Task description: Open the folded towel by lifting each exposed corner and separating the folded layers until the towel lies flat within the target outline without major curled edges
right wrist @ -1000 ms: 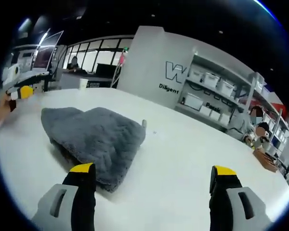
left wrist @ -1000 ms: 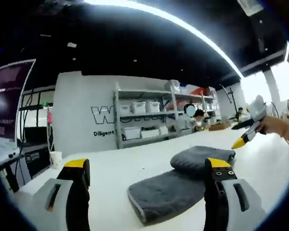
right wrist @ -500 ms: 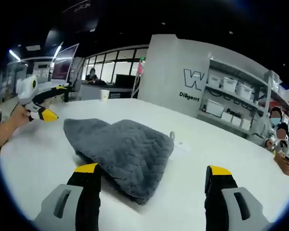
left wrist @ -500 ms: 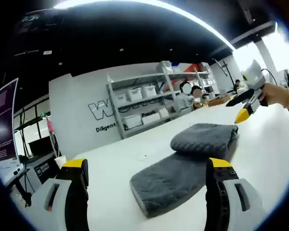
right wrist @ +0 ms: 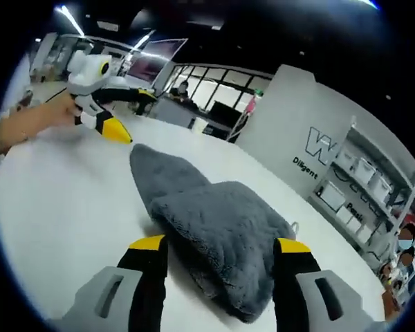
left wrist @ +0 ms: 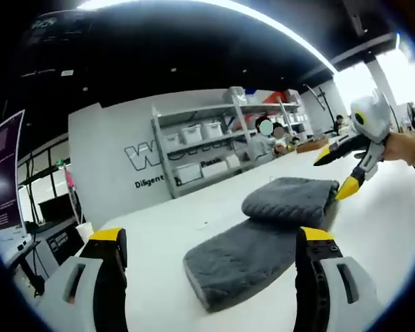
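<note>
Grey plush, one folded towel (right wrist: pixel 218 238) lies on the white table (right wrist: pixel 62 207), its near end between the spread, empty jaws of our right gripper (right wrist: pixel 218 266). We should catch only the top corner. Our left gripper (left wrist: pixel 207 256) gapes empty, its right jaw just past the towel's other end. Two grippers, one towel.

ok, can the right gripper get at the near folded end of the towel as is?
Probably yes. The right gripper is open with its jaws straddling the raised end of the grey towel, and nothing lies between them.
</note>
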Motion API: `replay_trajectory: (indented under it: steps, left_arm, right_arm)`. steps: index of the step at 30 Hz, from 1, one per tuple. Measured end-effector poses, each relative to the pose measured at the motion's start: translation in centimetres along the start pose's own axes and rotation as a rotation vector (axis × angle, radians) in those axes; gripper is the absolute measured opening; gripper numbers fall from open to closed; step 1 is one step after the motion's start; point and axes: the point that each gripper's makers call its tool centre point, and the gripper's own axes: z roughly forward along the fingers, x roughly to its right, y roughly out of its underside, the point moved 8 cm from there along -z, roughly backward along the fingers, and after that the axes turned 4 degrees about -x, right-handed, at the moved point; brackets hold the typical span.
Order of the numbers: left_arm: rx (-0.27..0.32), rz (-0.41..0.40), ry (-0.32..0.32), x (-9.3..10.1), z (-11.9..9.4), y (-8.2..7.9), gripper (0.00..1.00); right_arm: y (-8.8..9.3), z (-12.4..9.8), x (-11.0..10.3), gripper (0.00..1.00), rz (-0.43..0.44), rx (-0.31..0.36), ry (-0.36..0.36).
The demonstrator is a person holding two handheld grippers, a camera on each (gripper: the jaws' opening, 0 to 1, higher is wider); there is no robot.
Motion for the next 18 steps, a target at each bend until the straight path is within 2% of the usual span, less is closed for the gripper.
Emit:
replay_trajectory:
  steps: [2, 8, 12, 15, 16, 18]
  left_arm:
    - [-0.001, 0.001, 0.005, 0.2, 0.0, 0.0, 1.00]
    - [-0.010, -0.007, 0.016, 0.3, 0.0, 0.0, 1.00]
    - [-0.008, -0.013, 0.020, 0.3, 0.0, 0.0, 1.00]
    - [-0.008, -0.015, 0.022, 0.3, 0.0, -0.1, 1.00]
    - [-0.009, -0.018, 0.022, 0.3, 0.0, -0.1, 1.00]
    - [-0.011, -0.020, 0.024, 0.3, -0.1, 0.0, 1.00]
  right_arm:
    - [-0.1, 0.2, -0.4, 0.51, -0.012, -0.002, -0.002]
    - [0.0, 1.3, -2.0, 0.35, -0.120, -0.036, 0.003]
    - [0.1, 1.6, -2.4, 0.23, -0.134, -0.028, 0.006]
    - [0.2, 1.6, -2.3, 0.08, -0.140, -0.017, 0.022]
    - [0.1, 1.4, -2.2, 0.01, -0.141, 0.004, 0.030]
    - [0.2, 1.2, -2.0, 0.00, -0.104, 0.027, 0.028]
